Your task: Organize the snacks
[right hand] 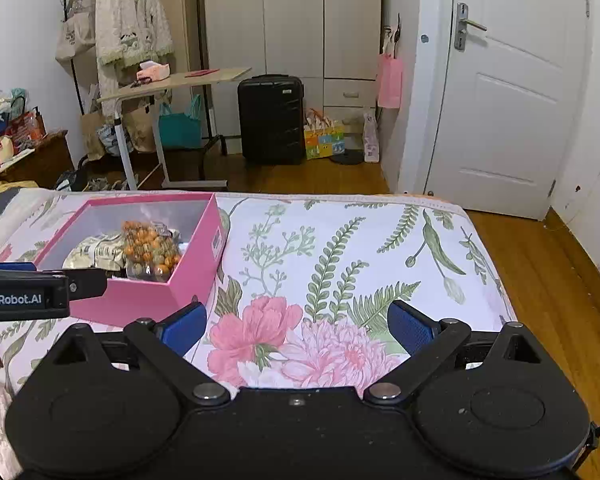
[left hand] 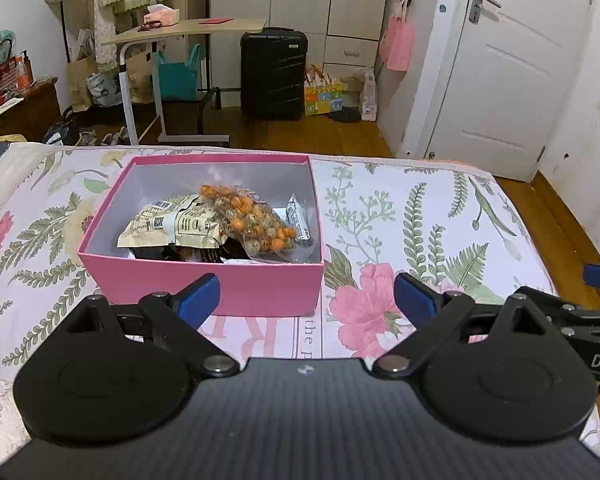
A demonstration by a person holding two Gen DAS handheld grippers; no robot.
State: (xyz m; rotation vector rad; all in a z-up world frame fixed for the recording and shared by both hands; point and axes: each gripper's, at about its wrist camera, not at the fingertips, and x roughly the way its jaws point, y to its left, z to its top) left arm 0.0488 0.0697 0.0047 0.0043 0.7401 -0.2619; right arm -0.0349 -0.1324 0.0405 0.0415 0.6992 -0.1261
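Two grippers are in your hands, and both stand spread wide with nothing between their blue pads. In the left wrist view, your left gripper (left hand: 306, 298) sits low in the frame, and the pink box (left hand: 260, 288) lies just beyond it, at centre left of the picture, on the flowered bedspread (left hand: 420, 220). The box's near wall shows above the gap between the fingers, closer to the left pad (left hand: 198, 300) than to the right one; no pad touches it. Inside the box you have a clear bag of orange and speckled nuts (left hand: 254, 218) lying on top of a pale printed packet (left hand: 168, 224), with a small white wrapper (left hand: 298, 216) at the right. In the right wrist view, your right gripper (right hand: 296, 328) hangs over bare bedspread, and the box lies to the left of its fingers, apart from them.
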